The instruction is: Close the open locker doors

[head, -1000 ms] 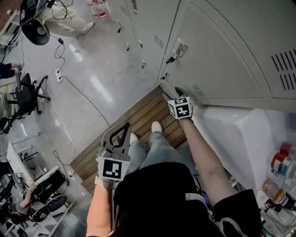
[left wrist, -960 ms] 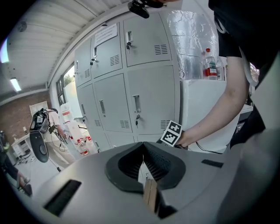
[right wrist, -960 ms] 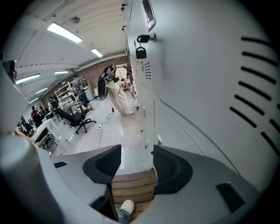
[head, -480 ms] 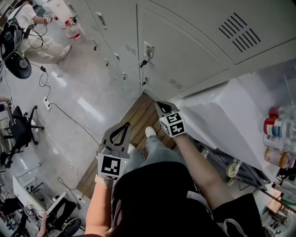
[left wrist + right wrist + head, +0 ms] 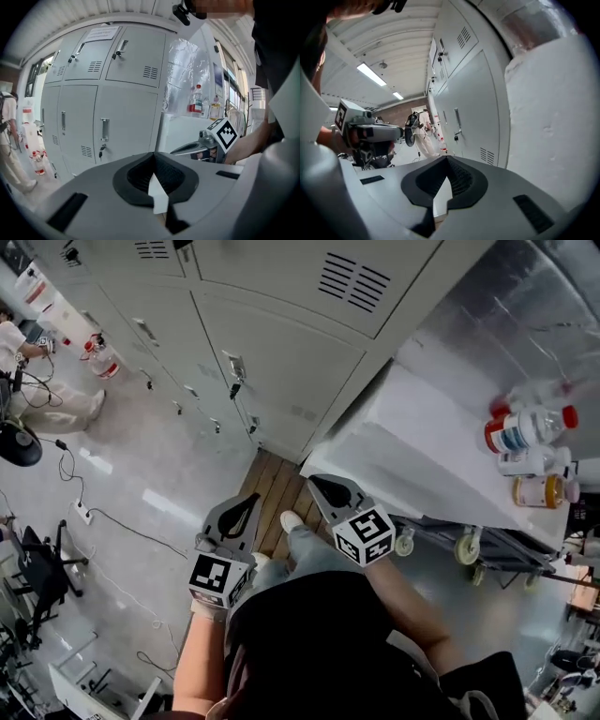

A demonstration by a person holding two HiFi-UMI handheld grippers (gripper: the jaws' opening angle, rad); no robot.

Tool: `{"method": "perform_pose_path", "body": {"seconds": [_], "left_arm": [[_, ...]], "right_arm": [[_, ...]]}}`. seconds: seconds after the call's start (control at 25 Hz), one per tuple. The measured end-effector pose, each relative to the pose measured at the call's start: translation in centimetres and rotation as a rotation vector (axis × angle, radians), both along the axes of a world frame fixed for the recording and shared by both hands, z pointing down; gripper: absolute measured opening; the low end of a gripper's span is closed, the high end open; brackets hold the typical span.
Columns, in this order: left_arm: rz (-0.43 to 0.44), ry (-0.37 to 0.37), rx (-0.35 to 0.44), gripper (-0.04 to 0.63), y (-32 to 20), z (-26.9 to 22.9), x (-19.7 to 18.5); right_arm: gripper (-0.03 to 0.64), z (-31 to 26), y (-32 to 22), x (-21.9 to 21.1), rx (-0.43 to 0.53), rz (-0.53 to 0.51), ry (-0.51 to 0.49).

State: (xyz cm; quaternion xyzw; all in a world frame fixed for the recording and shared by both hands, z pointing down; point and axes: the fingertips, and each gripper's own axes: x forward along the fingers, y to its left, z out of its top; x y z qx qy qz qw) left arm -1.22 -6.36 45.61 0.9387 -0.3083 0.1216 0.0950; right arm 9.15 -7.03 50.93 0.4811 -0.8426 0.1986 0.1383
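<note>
A bank of grey lockers (image 5: 272, 362) fills the top of the head view, and every door I can see lies flush and closed, with handles and keys on them. My left gripper (image 5: 246, 502) hangs over the wooden floor boards, shut and empty. Beside it my right gripper (image 5: 319, 486) is also shut with nothing in it, held clear of the lockers. In the left gripper view the shut jaws (image 5: 152, 155) face the closed lockers (image 5: 126, 117), with the right gripper's marker cube (image 5: 226, 133) at the right. The right gripper view has its tips (image 5: 447, 159) along the lockers (image 5: 473, 108).
A white wheeled cabinet (image 5: 441, 465) stands right of the lockers with bottles (image 5: 525, 432) on top. Wooden slat flooring (image 5: 272, 488) lies at the locker base. At far left are a person (image 5: 28, 352), office chairs (image 5: 37, 568) and floor cables (image 5: 112, 521).
My right gripper has come away from the bottom corner of the locker door, rising and drawing back toward my body. The left gripper rose a little. The head view swung up.
</note>
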Motion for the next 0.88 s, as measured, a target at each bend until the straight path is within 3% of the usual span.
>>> {"method": "perform_pose_path", "body": {"seconds": [0.2,0.48,0.68,0.88], "left_arm": [[0.076,0.078,0.032,0.018,0.9,-2.8,1.9],[0.179,0.133,0.121,0.018,3.0,-7.4,4.6],[0.209,0.152,0.184,0.018,3.6,-9.6,5.2],[0.217,0.184,0.184,0.018,4.2,-11.2,5.9]], "right_arm": [[0.028,-6.4,3.1,2.3,0.102,0.056,-0.051],[0.028,-14.1,6.9,4.2,0.264,0.103,-0.061],[0.028,-16.7,8.9,4.5,0.332,0.131,-0.035],[0.028,-17.4,9.5,4.4,0.364,0.163,-0.026]]}}
